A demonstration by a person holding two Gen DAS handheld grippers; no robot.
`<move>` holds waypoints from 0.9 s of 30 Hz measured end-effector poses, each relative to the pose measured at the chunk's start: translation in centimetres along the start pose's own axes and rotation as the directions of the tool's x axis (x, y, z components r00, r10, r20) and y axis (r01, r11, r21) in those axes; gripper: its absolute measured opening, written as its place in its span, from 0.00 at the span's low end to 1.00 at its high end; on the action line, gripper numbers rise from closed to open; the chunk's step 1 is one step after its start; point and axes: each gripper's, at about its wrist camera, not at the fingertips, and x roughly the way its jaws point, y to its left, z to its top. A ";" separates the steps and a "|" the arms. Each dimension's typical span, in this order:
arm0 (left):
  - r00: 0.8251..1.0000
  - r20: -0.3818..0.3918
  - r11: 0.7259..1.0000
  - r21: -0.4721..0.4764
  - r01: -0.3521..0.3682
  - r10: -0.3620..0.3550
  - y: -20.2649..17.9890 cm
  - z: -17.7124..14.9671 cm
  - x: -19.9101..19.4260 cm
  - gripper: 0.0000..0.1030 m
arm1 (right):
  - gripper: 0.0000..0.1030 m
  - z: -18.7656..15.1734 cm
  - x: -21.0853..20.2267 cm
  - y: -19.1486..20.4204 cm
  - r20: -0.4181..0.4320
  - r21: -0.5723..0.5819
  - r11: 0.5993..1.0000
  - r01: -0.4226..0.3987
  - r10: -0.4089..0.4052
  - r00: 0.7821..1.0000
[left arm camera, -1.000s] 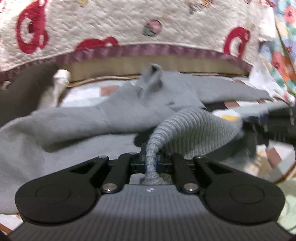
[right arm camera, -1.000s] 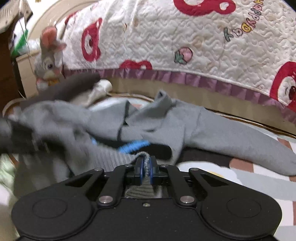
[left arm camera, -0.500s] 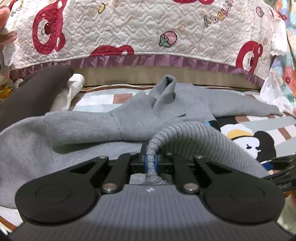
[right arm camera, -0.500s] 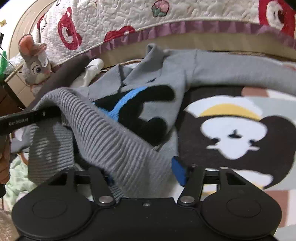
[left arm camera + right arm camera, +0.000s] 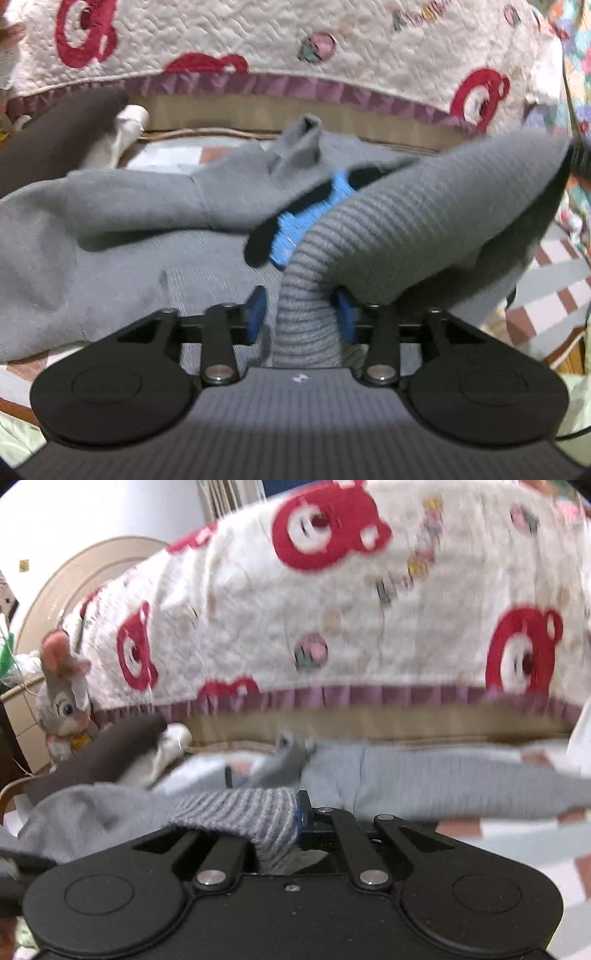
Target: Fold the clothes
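Left claw [image 5: 297, 319]: my jaws have just been opening, blue pads clear of the ribbed hem [image 5: 306, 325] standing between them. Sweater [image 5: 147, 229] sprawls from 9 to 1 o'clock. Right claw [image 5: 298, 821]: jaws have just snapped closed, pinching the hem [image 5: 251, 812] at 12. I judge I'm regripping mid-fold; next, carry the hem toward the collar [image 5: 291, 749]. Quilt [image 5: 332, 627] walls 12 o'clock; bed is free at 3.

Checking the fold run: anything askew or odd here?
Yes. The sweater lies rumpled, not flat: collar standing up, ribbed hem bunched into a hump. The left hand-held gripper has just opened around the hem; the right hand-held gripper pinches it.
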 end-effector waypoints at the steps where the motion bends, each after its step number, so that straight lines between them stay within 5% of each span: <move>1: 1.000 -0.005 1.000 0.002 0.008 -0.008 -0.1 -0.1 0.1 0.42 | 0.04 0.6 -0.1 0.2 0.020 -0.007 1.000 -0.004 0.004 1.000; 16: 0.999 -0.037 0.998 -0.063 0.014 -0.016 0.8 -0.9 0.8 0.49 | 0.04 3.0 -0.8 -0.3 0.041 0.005 1.000 -0.007 0.007 0.999; 21: 0.984 0.046 0.985 -0.025 -0.172 0.173 1.9 -1.0 -0.5 0.49 | 0.04 3.7 -1.7 -0.1 0.066 -0.016 1.000 0.004 -0.003 0.998; 27: 0.998 -0.062 0.984 -0.178 0.013 -0.025 4.0 -2.2 -0.1 0.53 | 0.03 5.8 -2.3 0.6 0.119 -0.045 0.999 0.014 -0.009 0.993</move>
